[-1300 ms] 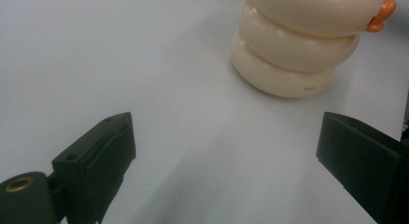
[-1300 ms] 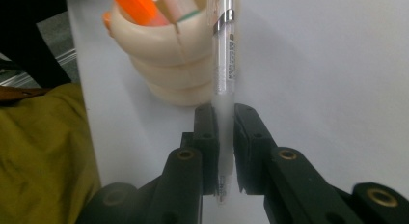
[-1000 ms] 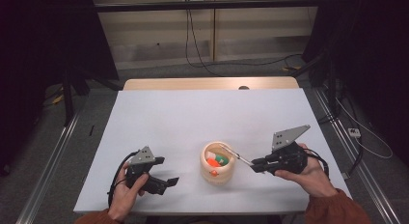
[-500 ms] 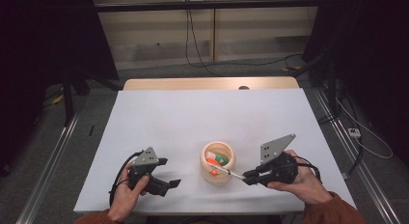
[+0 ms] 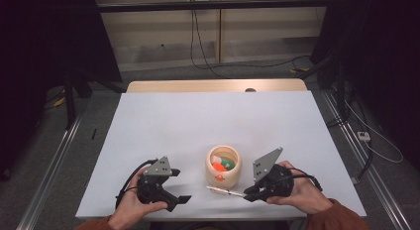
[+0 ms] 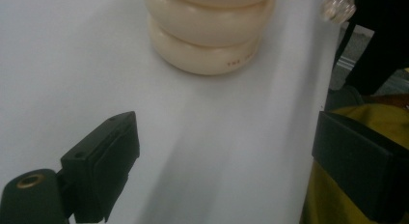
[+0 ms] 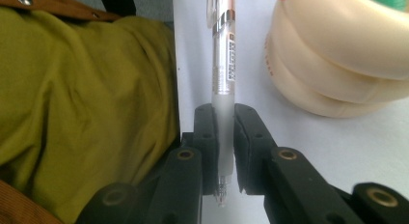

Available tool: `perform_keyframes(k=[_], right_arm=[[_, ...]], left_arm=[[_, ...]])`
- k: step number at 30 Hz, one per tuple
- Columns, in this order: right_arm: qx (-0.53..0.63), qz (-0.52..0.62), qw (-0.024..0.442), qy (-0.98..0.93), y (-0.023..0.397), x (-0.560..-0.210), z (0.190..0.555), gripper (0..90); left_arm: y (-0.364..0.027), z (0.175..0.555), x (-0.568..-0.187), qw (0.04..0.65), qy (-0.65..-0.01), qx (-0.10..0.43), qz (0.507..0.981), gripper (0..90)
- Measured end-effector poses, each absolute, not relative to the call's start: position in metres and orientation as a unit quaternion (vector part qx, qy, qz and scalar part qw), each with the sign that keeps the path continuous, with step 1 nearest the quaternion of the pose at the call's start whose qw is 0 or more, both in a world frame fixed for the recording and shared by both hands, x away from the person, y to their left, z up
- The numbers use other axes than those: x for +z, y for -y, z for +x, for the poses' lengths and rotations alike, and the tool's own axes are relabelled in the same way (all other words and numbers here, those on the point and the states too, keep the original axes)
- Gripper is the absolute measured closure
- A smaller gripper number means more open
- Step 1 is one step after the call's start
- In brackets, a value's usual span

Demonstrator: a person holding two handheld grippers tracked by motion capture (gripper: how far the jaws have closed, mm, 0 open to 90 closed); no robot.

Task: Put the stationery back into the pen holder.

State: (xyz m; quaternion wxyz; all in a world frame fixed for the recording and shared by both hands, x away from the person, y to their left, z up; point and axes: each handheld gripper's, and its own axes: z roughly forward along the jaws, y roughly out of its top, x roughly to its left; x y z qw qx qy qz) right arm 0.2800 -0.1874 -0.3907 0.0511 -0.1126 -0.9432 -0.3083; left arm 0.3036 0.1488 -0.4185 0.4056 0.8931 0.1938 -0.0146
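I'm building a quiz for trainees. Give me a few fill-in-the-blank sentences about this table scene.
1. The right tool is shut on a clear ____.
2. The left tool has its jaws ____, with nothing between them.
3. The cream holder stands ____ the two tools.

Missing words: pen; open; between

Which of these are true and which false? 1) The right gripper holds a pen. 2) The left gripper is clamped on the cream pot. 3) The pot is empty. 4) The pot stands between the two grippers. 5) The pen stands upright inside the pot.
1) True: the right gripper is shut on the clear pen.
2) False: the left gripper is open with nothing between its jaws, apart from the cream pot.
3) False: the pot holds orange and green items.
4) True: in the high view it stands between them, on the white table.
5) False: the pen is held about level, low over the table in front of the pot.
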Motion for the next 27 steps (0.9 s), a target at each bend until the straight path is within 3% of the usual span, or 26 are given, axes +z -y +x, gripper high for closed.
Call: perform_keyframes(k=[14, 27], right_arm=[[-0.236, -0.078, 0.049, 0.967, 0.161, -0.406, 0.279, 80.7], [-0.203, -0.044, 0.021, 0.978, 0.137, -0.408, 0.276, 80.7]], left_arm=[[-0.135, 0.293, -0.411, 0.352, -0.151, -0.011, 0.924, 11.3], [-0.109, 0.287, -0.408, 0.321, -0.109, -0.035, 0.940, 23.3]])
